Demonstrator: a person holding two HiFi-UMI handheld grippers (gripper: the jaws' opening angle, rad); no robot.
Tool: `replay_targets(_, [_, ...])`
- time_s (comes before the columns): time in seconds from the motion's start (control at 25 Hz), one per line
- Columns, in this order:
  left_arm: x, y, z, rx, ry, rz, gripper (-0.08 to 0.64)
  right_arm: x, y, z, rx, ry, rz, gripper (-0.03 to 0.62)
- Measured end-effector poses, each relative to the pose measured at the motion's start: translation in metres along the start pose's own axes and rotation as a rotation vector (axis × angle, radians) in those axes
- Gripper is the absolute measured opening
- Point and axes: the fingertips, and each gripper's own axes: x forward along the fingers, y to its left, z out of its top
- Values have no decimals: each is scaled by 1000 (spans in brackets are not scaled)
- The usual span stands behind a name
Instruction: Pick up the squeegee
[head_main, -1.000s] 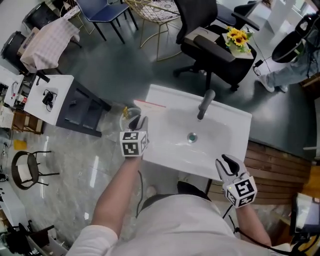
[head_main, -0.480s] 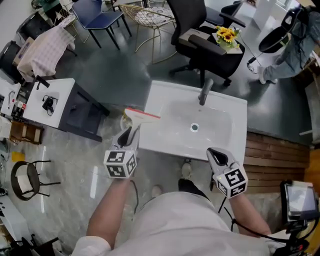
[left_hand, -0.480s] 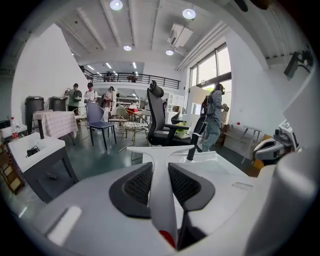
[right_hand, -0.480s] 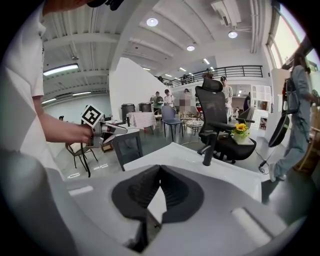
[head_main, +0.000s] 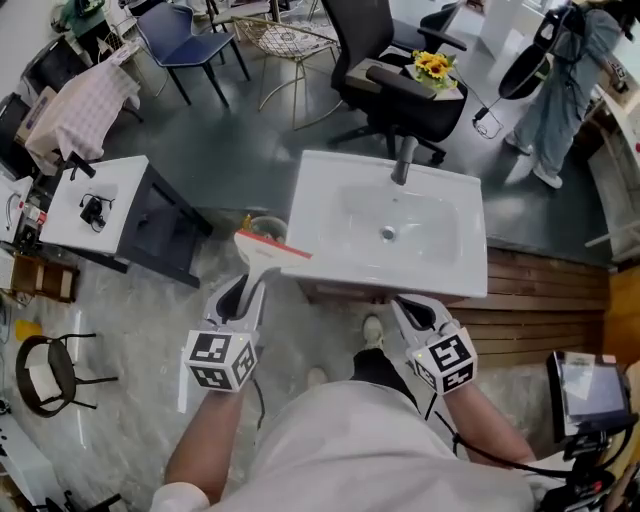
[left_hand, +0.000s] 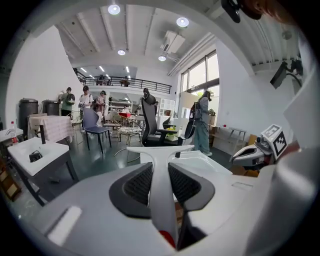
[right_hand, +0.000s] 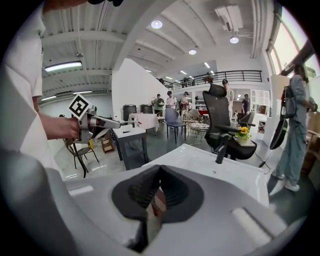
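The squeegee (head_main: 270, 247) is white with a thin red strip along its blade. My left gripper (head_main: 247, 287) is shut on its handle and holds it in the air off the front left corner of the white sink (head_main: 450, 268). In the left gripper view the handle (left_hand: 163, 197) runs between the two black pads (left_hand: 137, 185), and the T-shaped blade (left_hand: 159, 149) points at the sink. My right gripper (head_main: 408, 308) hangs below the sink's front edge, shut and empty. Its pads (right_hand: 172, 192) meet with nothing between them, and from there the left gripper (right_hand: 102, 122) shows at the left.
A grey faucet (head_main: 403, 160) stands at the sink's far edge. A black office chair (head_main: 385, 75) and sunflowers (head_main: 432, 66) are behind it. A white side table (head_main: 90, 205) is at the left, a round bin (head_main: 262, 226) by the sink's left side. A person (head_main: 560, 90) stands far right.
The left gripper took the squeegee from the sink's left edge and drew it back and up. The right gripper also pulled back from the sink's front edge.
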Motion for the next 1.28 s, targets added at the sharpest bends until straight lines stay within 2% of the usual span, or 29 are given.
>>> replay_targets(0.48, [-71, -20, -23, 5, 3, -59, 106, -25, 60, -5, -39, 7, -18, 2])
replay_targets(1.28, [-101, -28, -38, 6, 4, -98, 106, -31, 99, 6, -76, -27, -16, 2])
